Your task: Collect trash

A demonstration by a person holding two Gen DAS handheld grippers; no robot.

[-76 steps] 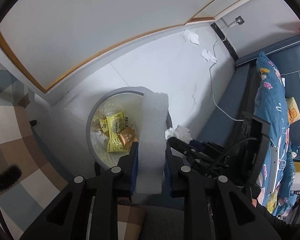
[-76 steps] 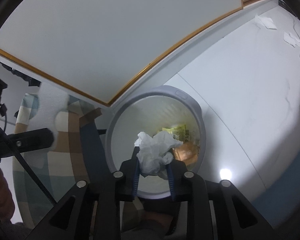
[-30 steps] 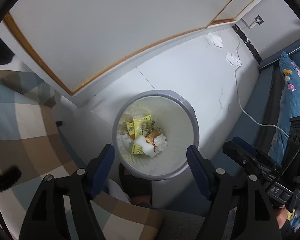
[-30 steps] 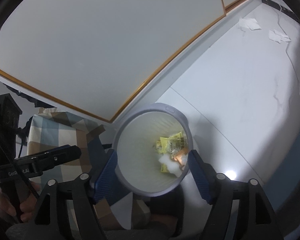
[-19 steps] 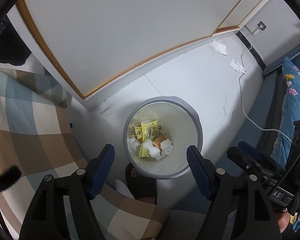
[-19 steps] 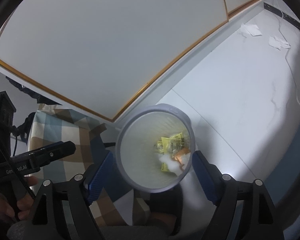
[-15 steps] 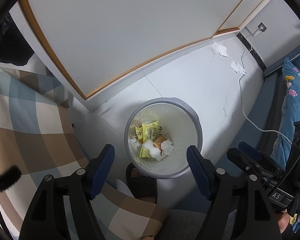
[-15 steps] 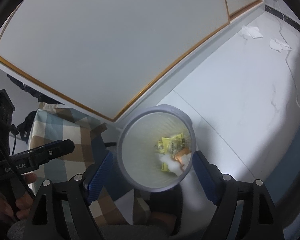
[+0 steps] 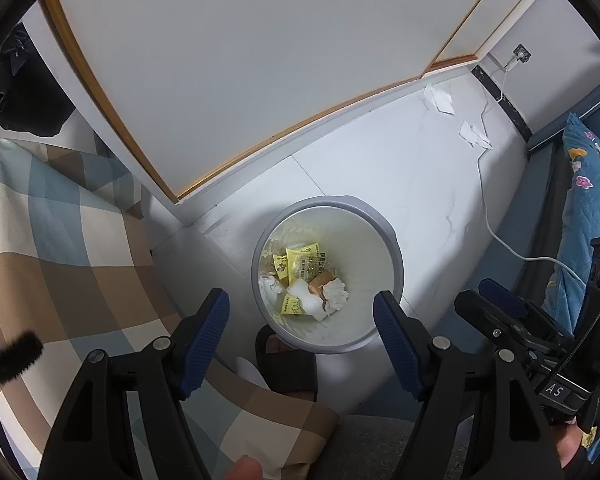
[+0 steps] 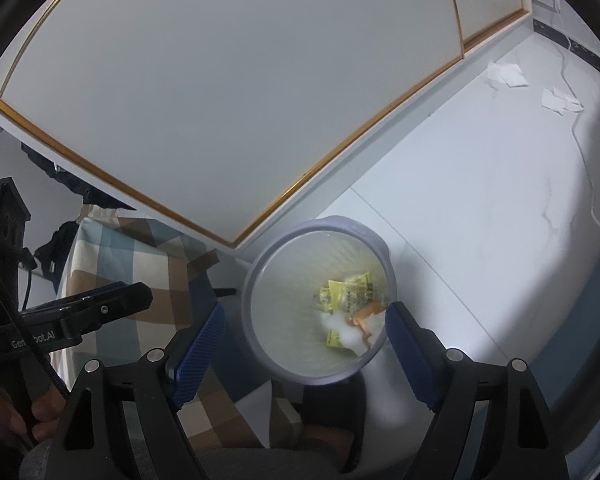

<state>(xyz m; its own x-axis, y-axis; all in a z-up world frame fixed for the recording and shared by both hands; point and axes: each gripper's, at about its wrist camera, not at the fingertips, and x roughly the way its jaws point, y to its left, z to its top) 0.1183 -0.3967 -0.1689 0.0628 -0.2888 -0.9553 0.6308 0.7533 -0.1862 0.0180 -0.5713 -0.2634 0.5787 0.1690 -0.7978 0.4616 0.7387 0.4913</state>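
Hovering spread and empty over the trash bin point(image 9: 394, 248), both tools leave two crumpled tissues point(image 9: 438, 99) far off at the frame's upper right, nearer the right tool point(image 10: 302, 354) than the left tool point(image 9: 302, 330).

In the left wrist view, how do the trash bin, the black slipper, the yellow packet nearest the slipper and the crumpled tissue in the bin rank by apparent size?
1. Trash bin
2. Black slipper
3. Crumpled tissue and yellow packet: look alike in size, too close to rank.
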